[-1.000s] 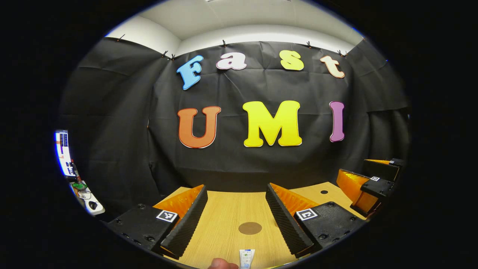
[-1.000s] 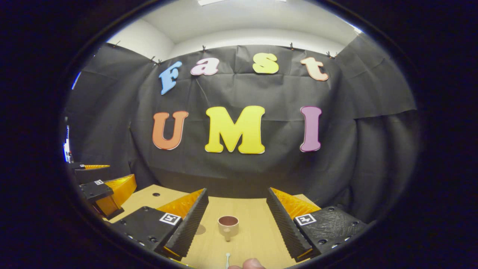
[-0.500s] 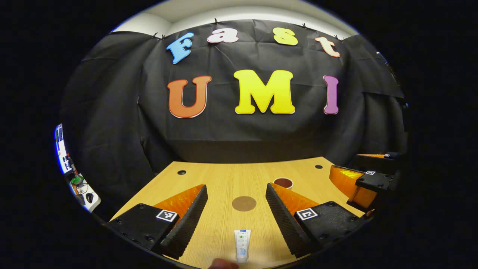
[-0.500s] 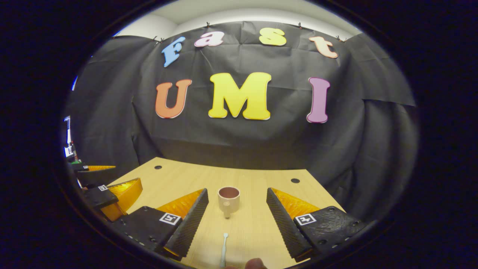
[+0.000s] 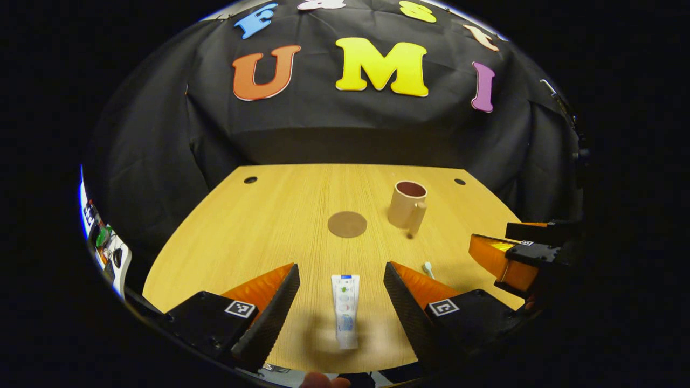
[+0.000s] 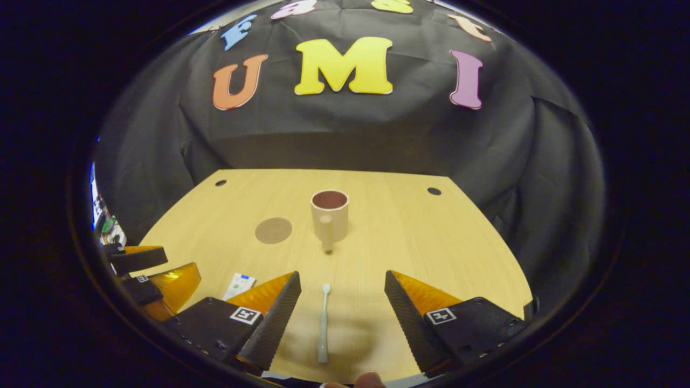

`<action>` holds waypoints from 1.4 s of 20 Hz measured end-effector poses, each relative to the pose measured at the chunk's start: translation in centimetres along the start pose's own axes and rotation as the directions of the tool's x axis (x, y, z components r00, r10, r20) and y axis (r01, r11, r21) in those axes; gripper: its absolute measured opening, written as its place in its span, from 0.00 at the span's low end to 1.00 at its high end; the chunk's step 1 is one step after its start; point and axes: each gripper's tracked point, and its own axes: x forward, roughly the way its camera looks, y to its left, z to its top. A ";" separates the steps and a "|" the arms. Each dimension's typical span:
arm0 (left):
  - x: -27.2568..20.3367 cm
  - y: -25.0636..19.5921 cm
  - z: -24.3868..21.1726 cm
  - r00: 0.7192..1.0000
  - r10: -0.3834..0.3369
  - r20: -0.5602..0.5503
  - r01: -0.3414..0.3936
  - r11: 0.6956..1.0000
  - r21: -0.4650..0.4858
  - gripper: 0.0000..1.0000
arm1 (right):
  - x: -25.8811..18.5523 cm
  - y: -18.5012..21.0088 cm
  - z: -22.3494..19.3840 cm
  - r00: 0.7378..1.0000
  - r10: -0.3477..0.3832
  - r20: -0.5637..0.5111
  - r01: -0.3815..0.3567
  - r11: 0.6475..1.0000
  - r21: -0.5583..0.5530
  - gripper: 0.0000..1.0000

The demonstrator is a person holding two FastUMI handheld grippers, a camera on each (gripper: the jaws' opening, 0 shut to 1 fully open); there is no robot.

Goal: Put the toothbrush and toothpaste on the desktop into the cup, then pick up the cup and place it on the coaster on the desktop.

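Wood-grain surface (image 5: 259, 231) fronted by black cloth wall, two cable holes near its far edge. Left gripper (image 5: 340, 302): my jaws spread wide, nothing between the pads, hanging above the toothpaste (image 5: 345, 310), which lies flat on the surface between the fingers, lengthwise along my line of sight, not touched. Beyond it the round brown coaster (image 5: 347, 224), bare. Cup (image 5: 407, 203) stands upright just right of the coaster, apart from it, handle facing me. Right gripper (image 6: 341, 312): jaws also spread, holding nothing, above the toothbrush (image 6: 323, 323), which lies flat on the surface between the fingers, head pointing at the cup. In right gripper view cup sits straight ahead, coaster to its left, toothpaste end visible at lower left beside my other gripper's orange fingers. Fingertip of my hand at bottom edge of both views.
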 end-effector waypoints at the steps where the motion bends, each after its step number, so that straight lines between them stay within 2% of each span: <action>1: 0.1 -0.1 -0.9 1.000 -0.001 -0.027 0.001 1.000 -0.002 1.00 | 0.7 0.2 -0.8 1.000 0.003 -0.030 -0.003 1.000 -0.004 0.98; 2: 0.5 0.1 -1.7 0.999 -0.003 -0.052 0.002 1.000 -0.002 1.00 | 1.1 0.3 -1.7 0.998 0.002 -0.060 -0.002 1.000 -0.005 0.95; 8: 1.4 -0.2 -5.1 0.988 -0.008 -0.153 0.008 1.000 -0.003 1.00 | 4.0 1.7 -5.5 0.983 0.019 -0.184 -0.024 0.999 -0.024 0.95; 9: 1.5 -0.2 -5.4 0.987 -0.006 -0.162 0.006 1.000 0.000 1.00 | 4.3 1.8 -6.1 0.978 0.020 -0.206 -0.025 0.999 -0.024 0.98; 10: 1.6 -0.2 -5.8 0.985 -0.004 -0.172 0.005 1.000 0.004 1.00 | 4.8 2.0 -6.8 0.974 0.021 -0.227 -0.026 0.999 -0.019 0.95; 17: 1.8 0.0 -6.3 0.979 -0.007 -0.203 0.009 1.000 0.011 1.00 | 7.2 2.5 -8.8 0.946 0.029 -0.322 -0.027 1.000 0.013 0.95; 19: 1.6 0.0 -6.3 0.978 -0.007 -0.210 0.010 1.000 0.013 1.00 | 7.6 2.6 -9.0 0.943 0.037 -0.331 -0.032 0.999 0.020 0.82; 20: 1.5 0.1 -6.4 0.978 -0.008 -0.210 0.011 1.000 0.015 1.00 | 7.7 2.7 -9.1 0.941 0.040 -0.337 -0.035 0.999 0.020 0.71; 22: 2.0 0.1 -6.5 0.977 -0.009 -0.214 0.012 1.000 0.012 1.00 | 7.9 3.0 -9.6 0.933 0.044 -0.357 -0.042 0.999 0.014 0.64; 23: 2.2 0.1 -6.5 0.976 -0.011 -0.218 0.014 1.000 0.011 1.00 | 8.2 2.9 -9.7 0.932 0.042 -0.360 -0.042 0.999 0.009 0.57; 24: 2.2 0.0 -6.6 0.975 -0.013 -0.221 0.015 1.000 0.011 1.00 | 8.3 2.9 -9.9 0.928 0.040 -0.370 -0.041 0.999 0.007 0.37; 26: 2.3 -0.1 -6.8 0.974 -0.019 -0.228 0.022 1.000 0.008 1.00 | 8.3 3.3 -9.9 0.924 0.060 -0.378 -0.052 0.998 0.031 0.35; 27: 2.4 -0.2 -7.0 0.972 -0.023 -0.232 0.025 1.000 0.007 1.00 | 8.6 3.3 -10.1 0.924 0.060 -0.377 -0.051 0.998 0.035 0.30; 28: 2.6 -0.3 -7.2 0.971 -0.024 -0.236 0.026 1.000 0.006 1.00 | 8.4 3.1 -10.0 0.925 0.058 -0.375 -0.053 0.998 0.025 0.11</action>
